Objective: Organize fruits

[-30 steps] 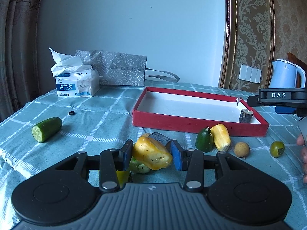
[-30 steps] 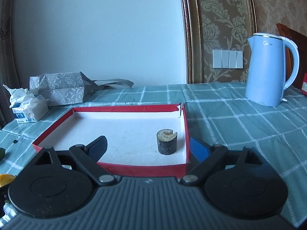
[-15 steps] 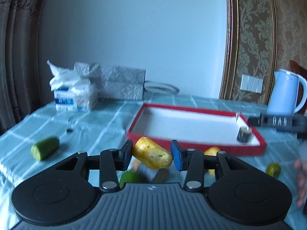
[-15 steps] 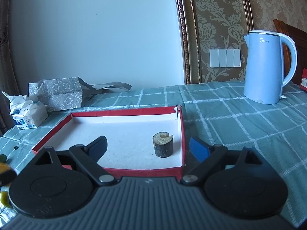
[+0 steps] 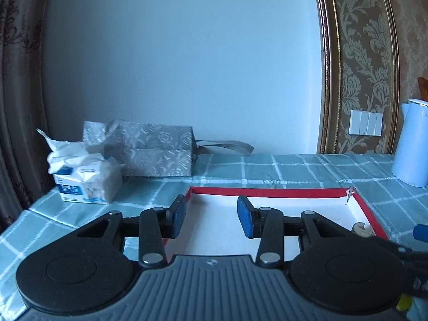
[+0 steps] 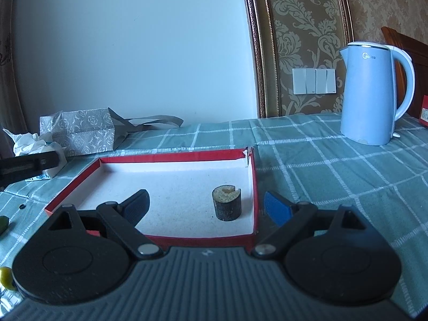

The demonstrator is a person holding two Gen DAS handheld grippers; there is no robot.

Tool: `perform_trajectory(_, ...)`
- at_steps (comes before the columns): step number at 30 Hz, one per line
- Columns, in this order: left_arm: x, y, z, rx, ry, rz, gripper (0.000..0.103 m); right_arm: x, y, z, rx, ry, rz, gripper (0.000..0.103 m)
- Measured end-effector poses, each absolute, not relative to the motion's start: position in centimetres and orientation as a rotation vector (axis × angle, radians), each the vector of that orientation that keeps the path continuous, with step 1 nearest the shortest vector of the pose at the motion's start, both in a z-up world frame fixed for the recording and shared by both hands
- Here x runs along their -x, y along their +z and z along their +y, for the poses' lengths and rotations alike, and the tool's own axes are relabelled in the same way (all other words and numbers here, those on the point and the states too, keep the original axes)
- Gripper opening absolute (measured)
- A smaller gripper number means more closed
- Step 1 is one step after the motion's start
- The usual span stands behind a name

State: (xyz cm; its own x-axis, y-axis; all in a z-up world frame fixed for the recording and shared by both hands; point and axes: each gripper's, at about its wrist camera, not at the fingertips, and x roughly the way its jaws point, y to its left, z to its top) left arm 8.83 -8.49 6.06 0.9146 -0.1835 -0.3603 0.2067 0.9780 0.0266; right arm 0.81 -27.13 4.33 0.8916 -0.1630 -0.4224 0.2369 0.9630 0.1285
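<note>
My left gripper (image 5: 211, 215) and right gripper (image 6: 206, 206) both gape empty. Red tray (image 6: 174, 157) at 12 o'clock holds one dark stub (image 6: 226, 202); fruit at 9 o'clock (image 6: 3, 223) still outside. Mostly undone.

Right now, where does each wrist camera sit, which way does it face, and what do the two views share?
Left wrist: rides the left gripper, looks along its open, empty jaws at the red tray, tissue pack and patterned gift bag; the right gripper's blue tip intrudes at the right edge.
Right wrist: rides the right gripper, jaws open, facing the same tray, the dark cut stalk piece inside it, and the blue kettle.
Shared: tray, stalk piece, kettle, gift bag, tissues, checked tablecloth.
</note>
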Motion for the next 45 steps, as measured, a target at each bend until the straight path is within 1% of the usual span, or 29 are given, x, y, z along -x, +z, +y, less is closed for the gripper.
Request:
perform_trajectory(2,-9.8,5.7,-8.8,-0.063,-0.186,0.377,0.041,-0.8,4.3,-27.1,-0.179,-0.208,0.423,0.092)
perform_trajectory(5,-10.7,5.4,-8.6,-0.047,-0.194,0.396,0.032,-0.8,4.3,-27.4,-0.187,-0.213,0.421,0.092)
perform_trajectory(6,-10.6,5.4,-8.2,-0.041,-0.191,0.396,0.032,-0.8,4.3,-27.6,-0.193,-0.218,0.419,0.092)
perform_trajectory(11,-7.8,5.5,-4.4,-0.100,-0.231,0.350,0.032,-0.6,4.5,-28.6,-0.222,-0.230,0.410,0.092)
perform_trajectory(17,-3.7,4.7,-0.5,-0.144,-0.336,0.415,0.032,-0.9,4.5,-28.3,-0.219,-0.212,0.416,0.092)
perform_trajectory(24,0.9,3.0,1.6,-0.225,-0.404,0.436,0.033,-1.0,4.3,-28.3,-0.222,-0.211,0.421,0.092)
perform_trajectory(25,1.0,2.5,1.8,-0.239,-0.406,0.457,0.034,-1.0,4.2,-28.3,-0.222,-0.209,0.422,0.092)
perform_trajectory(26,1.2,2.0,2.0,-0.246,-0.405,0.478,0.038,-1.0,4.2,-28.2,-0.222,-0.207,0.422,0.092)
perform_trajectory(27,1.3,1.5,2.3,-0.254,-0.387,0.493,0.039,-0.9,4.3,-28.2,-0.223,-0.206,0.419,0.092)
perform_trajectory(31,1.4,0.1,3.3,-0.256,-0.363,0.541,0.039,-0.9,4.3,-28.1,-0.221,-0.207,0.412,0.092)
perform_trajectory(37,0.8,-1.0,3.1,-0.244,-0.347,0.560,0.039,-1.0,4.2,-28.2,-0.214,-0.210,0.419,0.092)
perform_trajectory(38,0.6,-1.1,3.1,-0.241,-0.344,0.558,0.041,-1.1,4.1,-28.2,-0.214,-0.211,0.421,0.092)
perform_trajectory(42,0.4,-0.9,3.4,-0.200,-0.329,0.562,0.037,-1.1,4.0,-28.1,-0.210,-0.210,0.427,0.092)
perform_trajectory(45,0.8,0.3,3.4,-0.170,-0.314,0.530,0.036,-1.1,4.0,-28.1,-0.213,-0.208,0.426,0.092)
